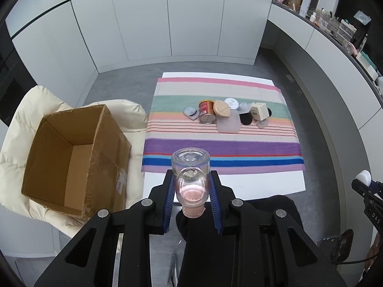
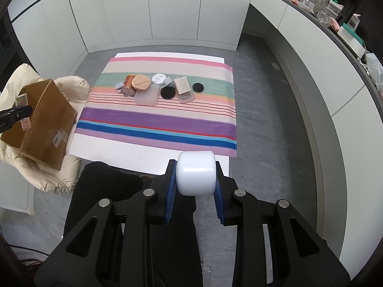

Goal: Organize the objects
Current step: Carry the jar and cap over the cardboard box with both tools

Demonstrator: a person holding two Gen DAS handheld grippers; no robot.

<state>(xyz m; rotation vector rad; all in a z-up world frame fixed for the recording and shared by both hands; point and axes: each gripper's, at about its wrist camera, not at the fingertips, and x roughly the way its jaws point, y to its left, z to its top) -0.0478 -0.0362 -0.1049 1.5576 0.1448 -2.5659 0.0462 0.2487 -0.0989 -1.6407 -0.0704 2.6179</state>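
Between the blue pads of the left gripper [image 1: 191, 191] sits a clear glass bottle [image 1: 190, 179] with pink contents, clamped across its round body above the table's near edge, beside the open cardboard box [image 1: 71, 157]. Glass this smooth is likely slippery and breakable, so the mid-body hold seems safest. Over the same near edge, the right gripper [image 2: 196, 179] clamps a white plastic jar [image 2: 196, 173] by its sides; it looks light and stiff.
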